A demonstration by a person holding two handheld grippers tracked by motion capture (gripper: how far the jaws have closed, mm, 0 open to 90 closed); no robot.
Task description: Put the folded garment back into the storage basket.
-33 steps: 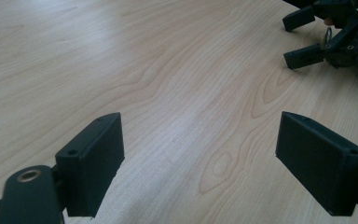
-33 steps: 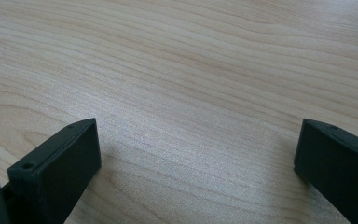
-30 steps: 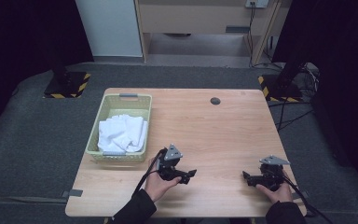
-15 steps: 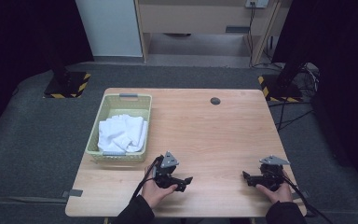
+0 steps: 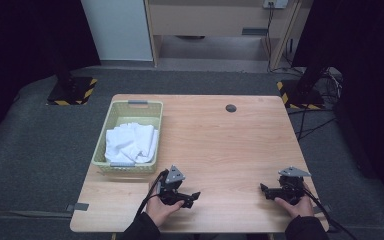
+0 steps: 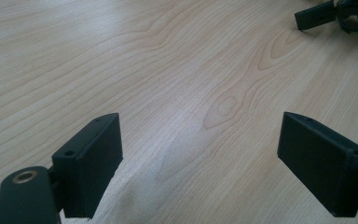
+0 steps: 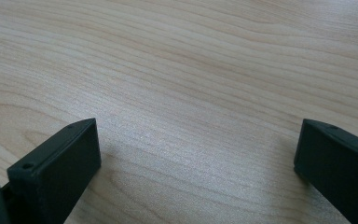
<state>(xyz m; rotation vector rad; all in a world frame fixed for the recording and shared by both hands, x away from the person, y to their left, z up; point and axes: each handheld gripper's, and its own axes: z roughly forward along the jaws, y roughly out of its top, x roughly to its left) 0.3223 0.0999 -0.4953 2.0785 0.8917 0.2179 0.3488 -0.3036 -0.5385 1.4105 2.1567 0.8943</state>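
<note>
No progress judged: white cloths (image 5: 130,143) sit piled in the green basket (image 5: 111,123) at the table's (image 5: 240,145) left, untouched, while left claw (image 5: 192,197) and right claw (image 5: 265,189) are held wide and empty, low over bare wood near the front edge.

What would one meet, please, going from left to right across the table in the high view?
Basket holding white cloths → left gripper → small dark round fitting in the tabletop → right gripper.
</note>
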